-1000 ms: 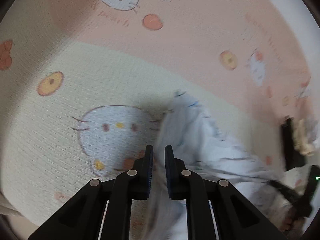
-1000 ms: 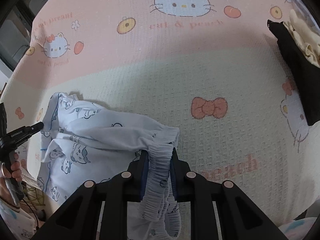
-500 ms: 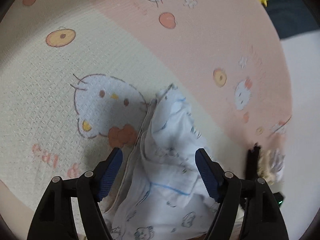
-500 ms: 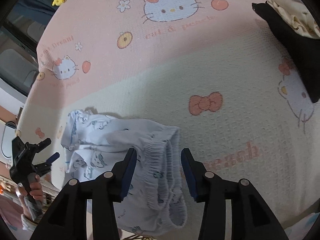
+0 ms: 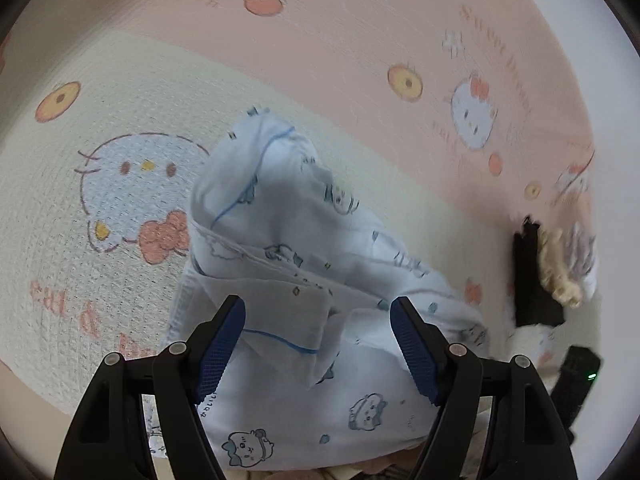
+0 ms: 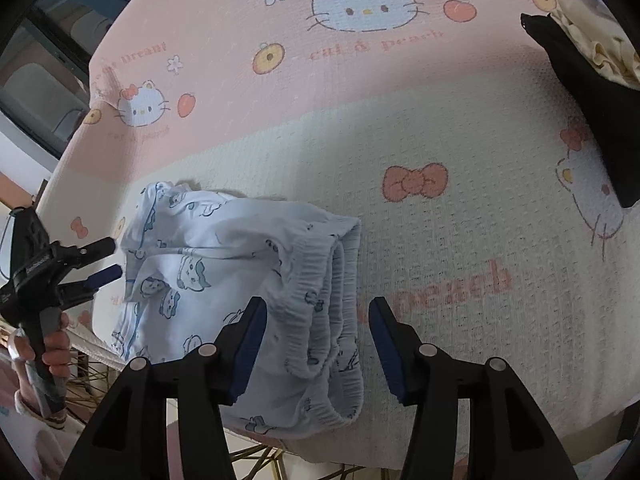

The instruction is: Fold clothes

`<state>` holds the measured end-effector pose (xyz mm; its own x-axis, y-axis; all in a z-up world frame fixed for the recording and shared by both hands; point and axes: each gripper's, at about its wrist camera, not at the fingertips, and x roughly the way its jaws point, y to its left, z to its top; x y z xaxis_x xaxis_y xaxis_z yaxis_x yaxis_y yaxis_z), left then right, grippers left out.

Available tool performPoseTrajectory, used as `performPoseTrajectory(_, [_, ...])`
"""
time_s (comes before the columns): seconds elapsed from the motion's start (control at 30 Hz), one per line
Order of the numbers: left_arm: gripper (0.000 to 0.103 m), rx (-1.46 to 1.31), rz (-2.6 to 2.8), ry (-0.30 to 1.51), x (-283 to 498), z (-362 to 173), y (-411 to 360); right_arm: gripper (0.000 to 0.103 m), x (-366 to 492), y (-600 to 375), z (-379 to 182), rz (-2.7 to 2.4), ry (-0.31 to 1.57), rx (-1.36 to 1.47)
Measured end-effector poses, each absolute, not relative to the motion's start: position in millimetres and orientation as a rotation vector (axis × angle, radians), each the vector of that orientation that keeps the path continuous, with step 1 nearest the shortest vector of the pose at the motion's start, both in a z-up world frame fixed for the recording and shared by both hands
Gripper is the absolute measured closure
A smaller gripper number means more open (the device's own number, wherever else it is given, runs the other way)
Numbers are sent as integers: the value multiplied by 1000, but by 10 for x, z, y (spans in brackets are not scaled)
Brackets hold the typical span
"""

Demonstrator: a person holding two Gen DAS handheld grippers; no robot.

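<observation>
Where the pale-blue printed shorts lie bunched on the cartoon-print blanket, at 12 o'clock from both spread, empty jaws, we judge them light, limp and easily creased. The right gripper straddles the gathered waistband, the firmest hold; the left gripper faces the loose leg hem.

Probably a home: cartoon-cat blanket, laundry.
</observation>
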<state>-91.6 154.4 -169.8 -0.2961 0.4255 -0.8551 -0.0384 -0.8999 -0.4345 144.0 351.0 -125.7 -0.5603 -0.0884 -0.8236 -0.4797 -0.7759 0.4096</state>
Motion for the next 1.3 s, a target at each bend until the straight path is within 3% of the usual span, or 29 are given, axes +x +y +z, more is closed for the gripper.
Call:
performPoseTrajectory(0.33, [31,-1688,2350,-236,-881,-1847,1763,51,1363,3357,-1292,2453,821,-1383])
performPoseTrajectory(0.43, [59,-1654,2363,-149,-849,-1828,1839,51,1321,3300,-1308,2461,783,-1408])
performPoseTrajectory(0.57, [81,-1659,2376,-85,-842,-1856,1896,51,1253,3207,-1326,2476,687,-1442])
performPoseTrajectory(0.7, [82,-1692,2370,-116,-853,-1883,1808,52,1199,3109,-1342,2477,565,-1472])
performPoseTrajectory(0.73, [82,-1692,2375,-124,-854,-1869,1779,62,1190,3091,-1345,2475,532,-1475])
performPoseTrajectory(0.87, [82,-1690,2426,-106,-840,-1805,1655,78,1190,3063,-1326,2469,447,-1471])
performPoseTrajectory(1.13, [84,-1809,2472,-145,-743,-1937,1232,81,1280,3158,-1292,2452,532,-1440])
performPoseTrajectory(1.3, [84,-1811,2434,-283,-605,-1985,1019,81,1357,3176,-1274,2461,575,-1436])
